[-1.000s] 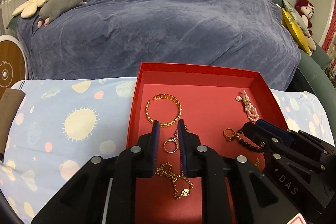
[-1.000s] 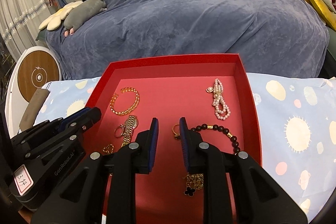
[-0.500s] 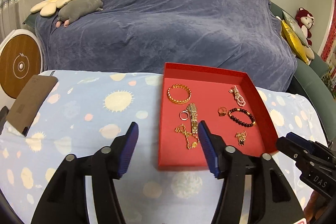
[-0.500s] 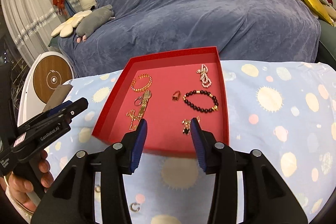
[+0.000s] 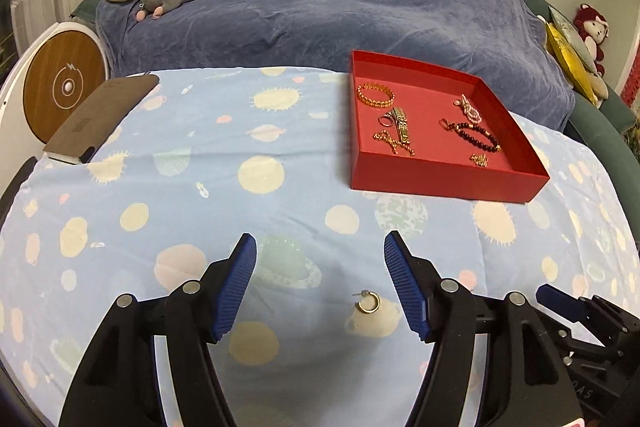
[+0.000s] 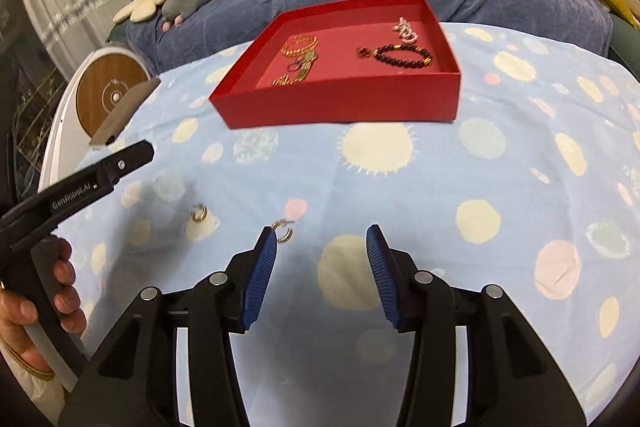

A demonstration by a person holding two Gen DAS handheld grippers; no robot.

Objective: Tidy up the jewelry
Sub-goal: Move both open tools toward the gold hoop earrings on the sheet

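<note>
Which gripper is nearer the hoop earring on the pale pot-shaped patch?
Left. The hoop earring lies between the left gripper's opening jaws, untouched; the right gripper sits off to its right.

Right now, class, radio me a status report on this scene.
Left gripper opening, empty; right gripper open, empty. Two hoop earrings loose outside the red tray. Nothing blocking.

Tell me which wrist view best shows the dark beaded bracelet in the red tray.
Left wrist: dark beaded bracelet seen sharply from above in the red tray. Right wrist shows it lower-angled and blurred.
</note>
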